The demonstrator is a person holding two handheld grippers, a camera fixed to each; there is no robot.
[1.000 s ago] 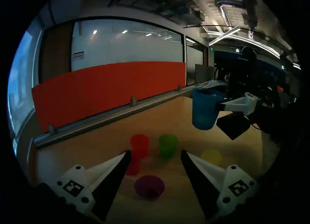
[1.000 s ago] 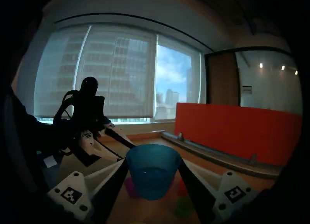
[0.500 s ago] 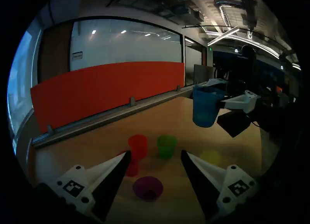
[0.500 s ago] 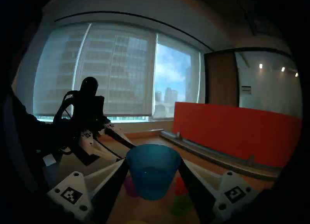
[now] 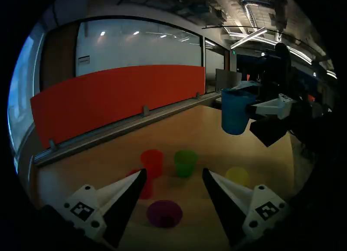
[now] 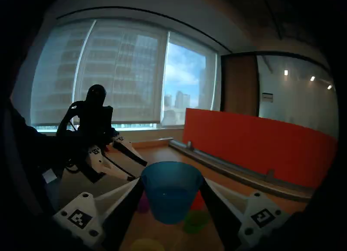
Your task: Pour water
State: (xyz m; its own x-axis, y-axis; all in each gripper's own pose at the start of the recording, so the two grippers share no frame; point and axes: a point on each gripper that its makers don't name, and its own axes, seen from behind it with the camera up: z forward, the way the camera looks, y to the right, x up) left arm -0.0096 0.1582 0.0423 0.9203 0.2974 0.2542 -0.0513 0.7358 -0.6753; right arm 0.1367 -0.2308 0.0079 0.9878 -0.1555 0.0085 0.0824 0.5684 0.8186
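My right gripper (image 6: 171, 194) is shut on a blue cup (image 6: 171, 191) with water low inside, held upright in the air above the table. In the left gripper view that blue cup (image 5: 234, 111) hangs at the right, above and beyond the cups. My left gripper (image 5: 173, 183) is open and holds nothing, low over the wooden table (image 5: 186, 129). Ahead of it stand two red cups (image 5: 152, 163), a green cup (image 5: 185, 163), a yellow cup (image 5: 237, 176) and a purple cup (image 5: 164, 213). In the right gripper view the left gripper (image 6: 123, 157) sits at the left, in a person's hand.
A long orange partition (image 5: 117, 94) on a metal rail runs along the table's far edge. Large windows (image 6: 121, 90) lie behind the left gripper. A dark square object (image 5: 271, 131) hangs under the right gripper. A person's dark sleeve (image 6: 30, 151) fills the left side.
The right gripper has carried the blue cup a little up and to the right in the left gripper view. The left gripper has barely moved.
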